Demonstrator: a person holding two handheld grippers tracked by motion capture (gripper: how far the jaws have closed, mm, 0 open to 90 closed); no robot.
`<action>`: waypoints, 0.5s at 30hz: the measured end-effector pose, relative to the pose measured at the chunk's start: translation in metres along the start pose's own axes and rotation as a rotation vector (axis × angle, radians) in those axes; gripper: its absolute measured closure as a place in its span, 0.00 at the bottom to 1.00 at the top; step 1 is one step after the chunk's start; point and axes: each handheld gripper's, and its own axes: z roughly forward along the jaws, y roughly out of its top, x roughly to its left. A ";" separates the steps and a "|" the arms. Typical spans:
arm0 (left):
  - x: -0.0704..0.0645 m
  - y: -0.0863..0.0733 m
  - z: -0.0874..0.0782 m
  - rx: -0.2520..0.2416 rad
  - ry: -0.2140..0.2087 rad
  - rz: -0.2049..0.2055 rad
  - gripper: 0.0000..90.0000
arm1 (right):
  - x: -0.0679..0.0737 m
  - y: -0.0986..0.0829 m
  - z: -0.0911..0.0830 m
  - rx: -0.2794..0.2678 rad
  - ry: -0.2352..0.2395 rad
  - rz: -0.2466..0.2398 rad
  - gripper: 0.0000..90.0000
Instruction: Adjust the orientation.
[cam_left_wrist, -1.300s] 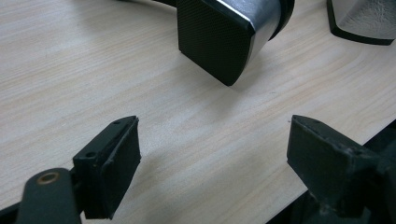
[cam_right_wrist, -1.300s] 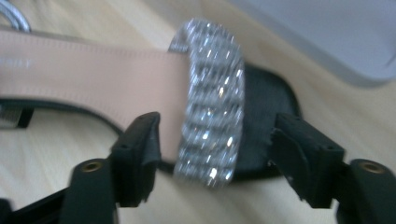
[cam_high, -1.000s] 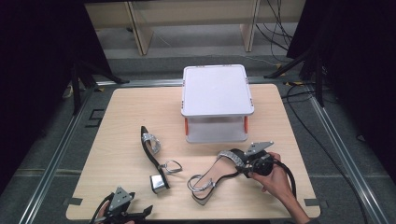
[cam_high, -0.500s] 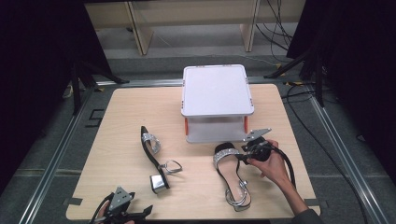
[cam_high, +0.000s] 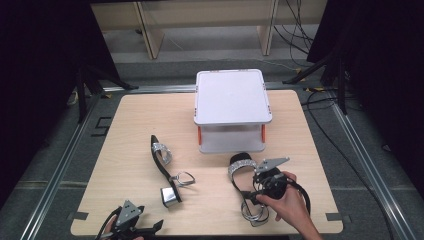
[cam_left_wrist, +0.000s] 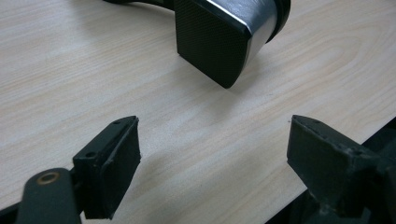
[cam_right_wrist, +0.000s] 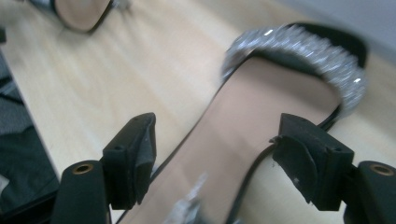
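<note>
Across the middle of the high view lies the pale wood counter (cam_high: 150, 120), its corners rounded, set on a grey floor with metal rails (cam_high: 60, 165) running along either side. Dark curtains close in the upper left and upper right of the frame, cables trail at the upper right, and light wooden furniture legs stand along the top edge. A white lidded box (cam_high: 232, 97) with orange clasps sits at the centre of the counter.

Just below that box, in the lower right of the frame, is the sandal (cam_high: 246, 187) I am working over. Its long axis runs nearly straight up and down the picture, the glittering toe strap pointing up at the box and the heel straps towards the bottom edge. My right gripper (cam_high: 260, 186) hangs over its insole, released, the jaws spread to either side of the tan footbed in the right gripper view and pressing nothing.

The other sandal (cam_high: 165, 170) lies left of centre on its side, toe to the upper left, block heel to the lower right. My left gripper (cam_high: 145, 230) rests at the bottom edge, jaws spread wide, facing that heel (cam_left_wrist: 224, 37) across bare wood.
</note>
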 end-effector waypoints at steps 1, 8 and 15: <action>-0.003 -0.001 -0.001 0.005 -0.004 -0.043 0.19 | 0.003 -0.003 -0.001 0.010 -0.013 -0.015 0.33; -0.002 0.000 0.000 0.000 0.000 -0.033 0.19 | -0.004 -0.025 -0.016 0.002 0.018 0.034 0.70; -0.001 0.000 0.002 -0.004 -0.001 -0.021 0.19 | -0.020 -0.027 -0.022 0.014 -0.016 -0.025 0.83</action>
